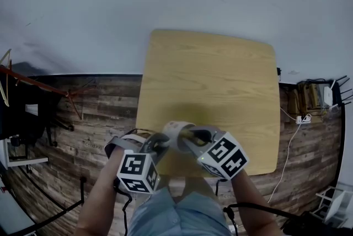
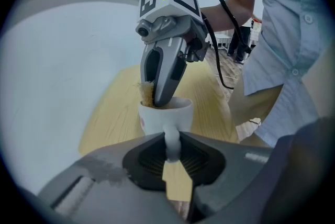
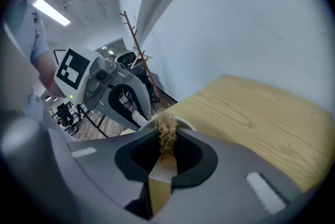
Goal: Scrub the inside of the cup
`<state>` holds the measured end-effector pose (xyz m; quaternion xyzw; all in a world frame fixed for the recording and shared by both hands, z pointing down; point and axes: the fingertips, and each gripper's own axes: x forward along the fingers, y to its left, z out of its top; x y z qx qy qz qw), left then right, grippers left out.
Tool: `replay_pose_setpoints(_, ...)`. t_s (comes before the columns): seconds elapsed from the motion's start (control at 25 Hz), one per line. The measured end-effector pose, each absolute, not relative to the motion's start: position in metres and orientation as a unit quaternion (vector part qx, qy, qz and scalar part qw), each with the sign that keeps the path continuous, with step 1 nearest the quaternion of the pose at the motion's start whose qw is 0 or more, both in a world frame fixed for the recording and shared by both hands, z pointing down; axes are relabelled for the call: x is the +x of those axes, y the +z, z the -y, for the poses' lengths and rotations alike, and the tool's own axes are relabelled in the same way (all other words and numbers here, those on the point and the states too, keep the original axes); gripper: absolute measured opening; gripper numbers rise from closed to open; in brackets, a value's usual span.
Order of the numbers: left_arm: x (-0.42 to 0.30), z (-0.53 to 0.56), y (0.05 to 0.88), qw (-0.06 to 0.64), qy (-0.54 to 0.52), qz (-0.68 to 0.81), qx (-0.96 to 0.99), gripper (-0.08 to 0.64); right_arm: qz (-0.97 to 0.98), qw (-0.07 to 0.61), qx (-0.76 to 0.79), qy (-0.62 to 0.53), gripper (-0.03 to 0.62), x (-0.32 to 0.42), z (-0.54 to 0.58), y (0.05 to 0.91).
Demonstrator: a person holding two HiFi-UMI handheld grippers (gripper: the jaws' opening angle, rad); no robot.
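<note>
Cup [image 1: 176, 133] sits at the near edge of the table [image 1: 209, 75]; I cannot tell whether it rests there. My left gripper [image 2: 171, 152] clamps its handle [image 2: 171, 139]. My right gripper [image 3: 166, 160] clamps the brush [image 3: 167, 131], which reaches into the cup. I judge scrubbing under way, not finished.

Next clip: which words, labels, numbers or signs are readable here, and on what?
No readable text anywhere.
Left marker cube, right marker cube: black-and-white square patterns, no letters.
White cup: small reddish mark on its side, too blurred to read.
</note>
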<state>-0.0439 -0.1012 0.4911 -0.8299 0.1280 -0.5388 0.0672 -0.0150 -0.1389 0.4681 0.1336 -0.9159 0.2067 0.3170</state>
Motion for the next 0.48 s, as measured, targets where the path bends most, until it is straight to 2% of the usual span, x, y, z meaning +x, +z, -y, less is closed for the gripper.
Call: replay_pose_setpoints(0.48, -0.042, 0.103, 0.49, 0.078, -0.546, -0.13, -0.824, 0.069, 0.909, 0.355, 0.172, 0.132, 0.054, 0.003, 0.147, 0.473)
